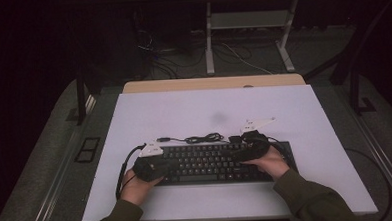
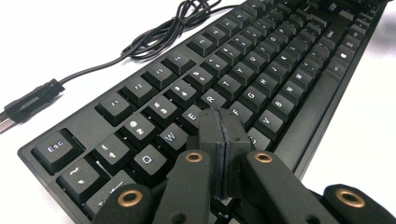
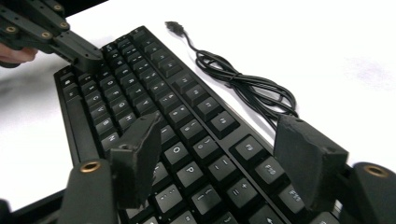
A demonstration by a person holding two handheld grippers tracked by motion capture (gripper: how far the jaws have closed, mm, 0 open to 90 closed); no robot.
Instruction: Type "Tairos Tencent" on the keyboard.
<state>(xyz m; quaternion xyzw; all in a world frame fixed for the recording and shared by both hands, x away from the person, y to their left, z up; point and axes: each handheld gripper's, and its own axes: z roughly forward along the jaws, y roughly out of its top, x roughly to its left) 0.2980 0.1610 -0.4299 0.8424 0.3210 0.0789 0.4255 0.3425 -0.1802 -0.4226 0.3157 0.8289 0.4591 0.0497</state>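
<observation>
A black keyboard [image 1: 211,165] lies near the front of the white tabletop [image 1: 209,110], its cable [image 1: 202,138] coiled just behind it. My left gripper [image 1: 169,166] is shut with nothing between its jaws. In the left gripper view its tips [image 2: 219,126] sit over the keys [image 2: 280,70] just below E and R; whether they touch I cannot tell. My right gripper [image 1: 236,156] hovers over the keyboard's right half. Its jaws stand open around empty air [image 3: 224,154] above the keys [image 3: 140,93]. The left gripper [image 3: 91,58] also appears at the keyboard's far end in the right gripper view.
The cable [image 3: 243,84] ends in a USB plug [image 2: 28,105] lying loose on the white surface behind the keyboard's left end. Bare tabletop stretches behind and beside the keyboard. Beyond the table stand a desk frame [image 1: 208,40] and floor cables in the dark.
</observation>
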